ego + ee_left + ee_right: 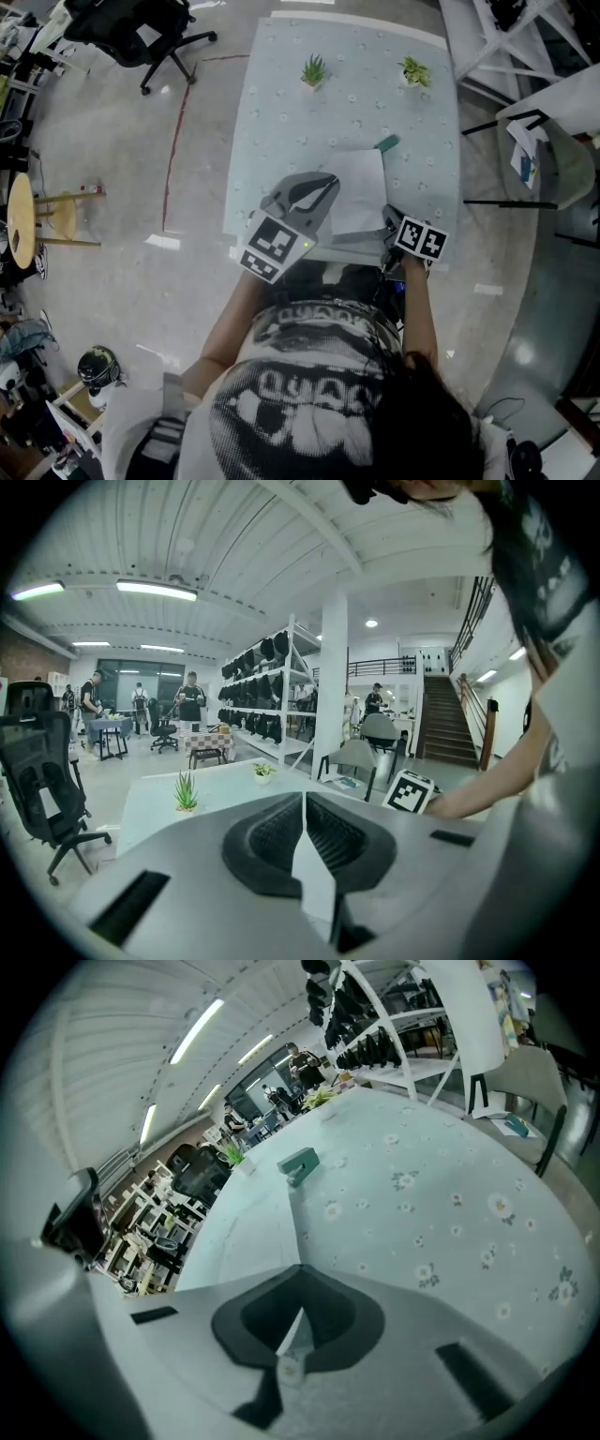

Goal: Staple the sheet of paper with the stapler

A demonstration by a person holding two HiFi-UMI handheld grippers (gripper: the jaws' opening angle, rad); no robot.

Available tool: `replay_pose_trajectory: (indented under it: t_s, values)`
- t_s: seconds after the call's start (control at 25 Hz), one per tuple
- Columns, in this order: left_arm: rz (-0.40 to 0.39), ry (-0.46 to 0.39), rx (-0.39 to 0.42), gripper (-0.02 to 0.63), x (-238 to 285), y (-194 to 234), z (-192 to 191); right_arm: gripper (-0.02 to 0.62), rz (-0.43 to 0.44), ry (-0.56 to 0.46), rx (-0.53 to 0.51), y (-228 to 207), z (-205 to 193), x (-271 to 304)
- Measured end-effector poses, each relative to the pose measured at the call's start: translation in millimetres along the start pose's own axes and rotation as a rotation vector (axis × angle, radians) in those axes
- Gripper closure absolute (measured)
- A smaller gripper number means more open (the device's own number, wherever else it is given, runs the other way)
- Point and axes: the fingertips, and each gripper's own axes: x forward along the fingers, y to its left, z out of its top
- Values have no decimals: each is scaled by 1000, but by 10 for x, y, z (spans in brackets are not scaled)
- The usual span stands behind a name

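Note:
A white sheet of paper [358, 187] lies over the near part of the flowered table [281, 112], held from both sides. My left gripper [328, 185] is shut on its left edge; in the left gripper view a strip of the sheet [314, 874] stands between the closed jaws of that gripper [305, 803]. My right gripper [386, 218] is shut on the sheet's near right corner, and in the right gripper view a sliver of paper [291, 1330] shows in its jaws [298, 1288]. The teal stapler [387, 143] [299, 1163] sits on the table just beyond the sheet's far right corner, apart from both grippers.
Two small potted plants [313, 70] [413, 72] stand at the table's far side. A black office chair [141, 33] is on the floor to the left, a grey chair [553, 159] to the right. The table's near edge [281, 251] runs under both grippers.

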Motion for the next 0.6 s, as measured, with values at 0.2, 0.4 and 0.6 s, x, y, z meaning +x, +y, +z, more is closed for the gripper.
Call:
replay_pose_trajectory:
  t_s: [0.2,0.4,0.6]
  values:
    - [9,0,-5,594,-27,52,-12,589,-19,-10,71,-58,-25,-11]
    - [12,1,-7,594,-39,72,-15,589,-3,-9,107,-33,-76,-20]
    - [6,1,-5,594,-25,71,-7,589,9,-48,190,-38,-59,-14]
